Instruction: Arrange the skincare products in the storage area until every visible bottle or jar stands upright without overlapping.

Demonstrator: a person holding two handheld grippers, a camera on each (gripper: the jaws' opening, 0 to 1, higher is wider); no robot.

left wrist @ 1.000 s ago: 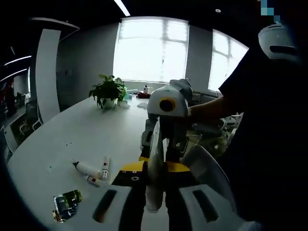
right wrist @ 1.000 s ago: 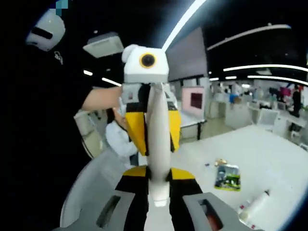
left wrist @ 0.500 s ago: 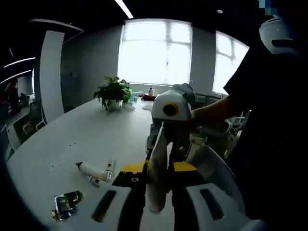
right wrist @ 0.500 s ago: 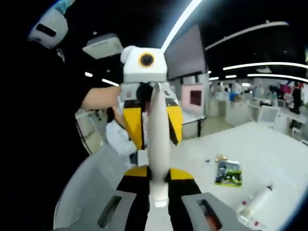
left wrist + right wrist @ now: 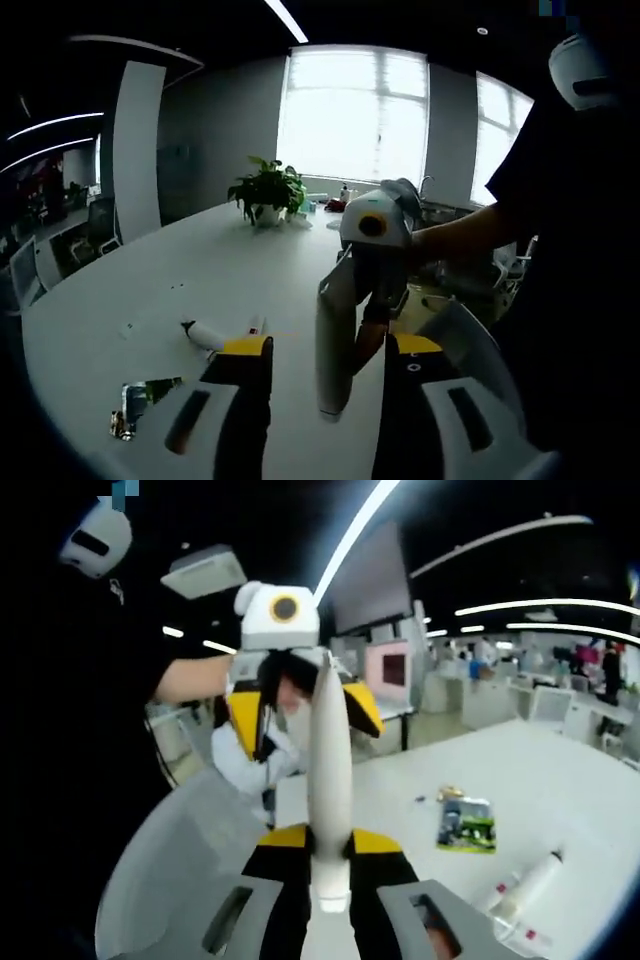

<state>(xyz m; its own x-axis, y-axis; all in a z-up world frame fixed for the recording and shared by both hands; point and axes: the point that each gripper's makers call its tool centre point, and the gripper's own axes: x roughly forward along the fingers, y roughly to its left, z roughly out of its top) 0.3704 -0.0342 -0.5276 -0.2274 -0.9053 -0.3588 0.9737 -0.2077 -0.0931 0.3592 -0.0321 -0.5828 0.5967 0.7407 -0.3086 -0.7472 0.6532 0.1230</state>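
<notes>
A long white tube (image 5: 330, 750) stands up between the yellow-tipped jaws of my right gripper (image 5: 330, 842), which is shut on its lower end. In the left gripper view the same tube (image 5: 330, 385) hangs from the right gripper (image 5: 358, 300) held by a person's hand. My left gripper (image 5: 330, 348) is open, its jaws standing wide on either side of the tube without touching it. From the right gripper view, the left gripper (image 5: 300, 715) sits behind the tube with spread jaws.
On the white table (image 5: 150, 290) lie a white bottle (image 5: 205, 335), a small tube (image 5: 252, 328) and a green foil packet (image 5: 140, 400). The packet (image 5: 466, 825) and lying bottle (image 5: 530, 890) appear right of the tube. A potted plant (image 5: 268, 190) stands far back. A white chair (image 5: 170, 850) is close.
My left gripper has opened and let go of the white tube, drawing back a little. The right gripper keeps hold of the tube.
</notes>
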